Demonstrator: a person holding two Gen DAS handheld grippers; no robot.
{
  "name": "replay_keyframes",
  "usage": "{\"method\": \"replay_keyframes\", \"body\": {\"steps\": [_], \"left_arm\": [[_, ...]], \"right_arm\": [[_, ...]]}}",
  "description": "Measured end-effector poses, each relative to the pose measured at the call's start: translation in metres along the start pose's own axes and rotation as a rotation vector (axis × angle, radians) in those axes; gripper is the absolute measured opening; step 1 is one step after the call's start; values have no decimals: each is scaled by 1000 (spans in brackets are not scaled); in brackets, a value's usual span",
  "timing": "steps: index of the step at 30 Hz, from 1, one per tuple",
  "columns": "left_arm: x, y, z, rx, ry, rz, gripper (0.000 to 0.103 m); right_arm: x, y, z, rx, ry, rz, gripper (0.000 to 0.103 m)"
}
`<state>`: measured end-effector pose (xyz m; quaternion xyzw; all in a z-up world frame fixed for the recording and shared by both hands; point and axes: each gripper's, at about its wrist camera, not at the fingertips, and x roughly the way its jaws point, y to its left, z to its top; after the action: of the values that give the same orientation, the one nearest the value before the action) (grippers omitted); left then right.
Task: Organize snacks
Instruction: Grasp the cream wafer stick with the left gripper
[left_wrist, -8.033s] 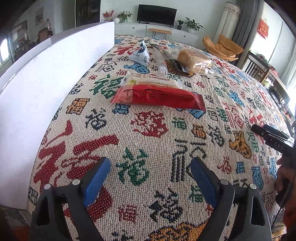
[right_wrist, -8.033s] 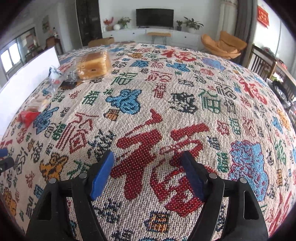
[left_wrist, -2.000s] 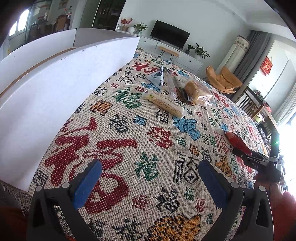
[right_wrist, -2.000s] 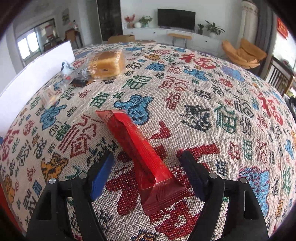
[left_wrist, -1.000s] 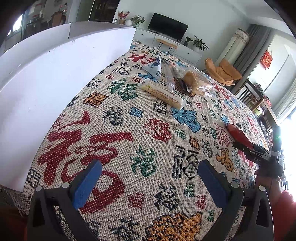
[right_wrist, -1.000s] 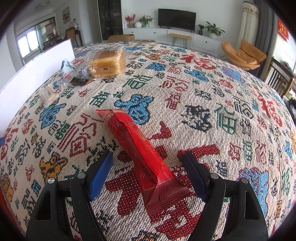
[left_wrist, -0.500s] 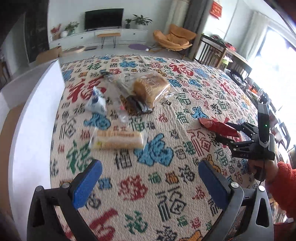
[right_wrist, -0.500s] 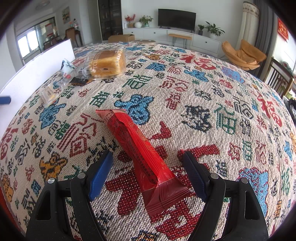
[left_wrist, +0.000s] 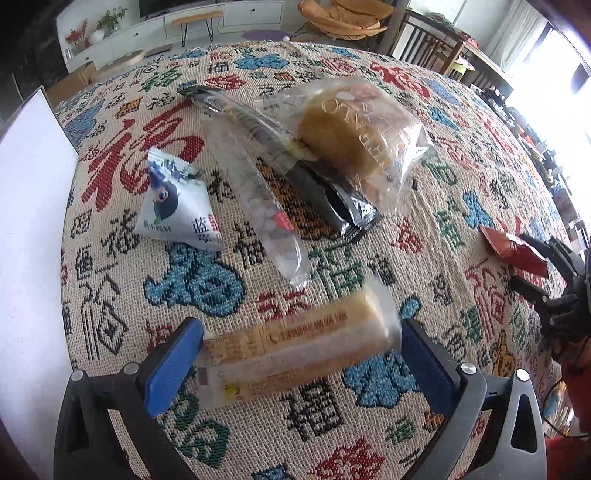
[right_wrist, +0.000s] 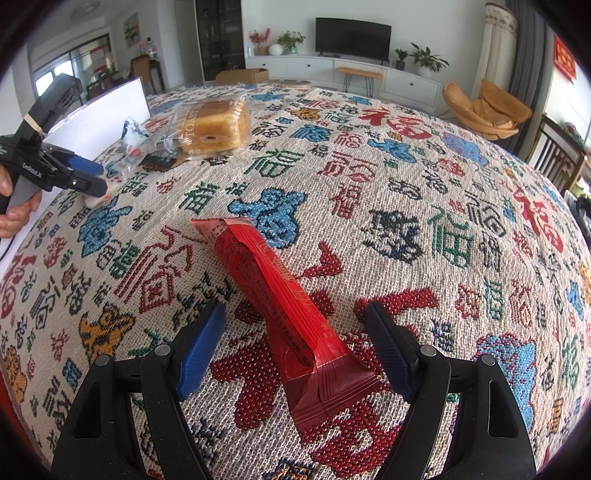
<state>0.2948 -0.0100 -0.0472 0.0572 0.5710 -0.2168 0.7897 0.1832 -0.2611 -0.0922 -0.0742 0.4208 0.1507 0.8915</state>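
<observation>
My left gripper (left_wrist: 299, 362) is open with its jaws on either side of a long yellow biscuit pack (left_wrist: 295, 350) that lies crosswise on the patterned tablecloth. Beyond it lie a clear candy tube (left_wrist: 258, 199), a white triangular packet (left_wrist: 173, 206), a black bar (left_wrist: 295, 166) and a bagged bread loaf (left_wrist: 354, 133). My right gripper (right_wrist: 295, 347) is open around the near end of a red snack bar (right_wrist: 280, 299), which lies flat on the cloth. The red bar (left_wrist: 513, 247) and right gripper (left_wrist: 543, 273) show at the right edge of the left wrist view.
A white board (left_wrist: 29, 229) stands along the left side of the table. The bread loaf (right_wrist: 214, 125) and small packets lie at the far left in the right wrist view, with the left gripper (right_wrist: 85, 173) there. Chairs and a TV cabinet stand beyond the table.
My left gripper has moved forward over the table and now straddles the yellow biscuit pack. My right gripper stays open around the red bar, which has not moved.
</observation>
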Motion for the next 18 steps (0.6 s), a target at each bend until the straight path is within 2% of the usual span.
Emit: {"method": "replay_keyframes", "body": {"steps": [7, 12, 15, 18], "left_arm": [[-11, -20, -44, 59, 149, -39, 102], [-18, -51, -77, 229, 219, -12, 102], [-27, -53, -65, 247, 131, 120, 102], [-31, -45, -42, 202, 21, 168, 102]], "right_arm": [[0, 0, 0, 0, 0, 0, 81], [0, 0, 0, 0, 0, 0, 81], [0, 0, 0, 0, 0, 0, 81], [0, 0, 0, 0, 0, 0, 81]]}}
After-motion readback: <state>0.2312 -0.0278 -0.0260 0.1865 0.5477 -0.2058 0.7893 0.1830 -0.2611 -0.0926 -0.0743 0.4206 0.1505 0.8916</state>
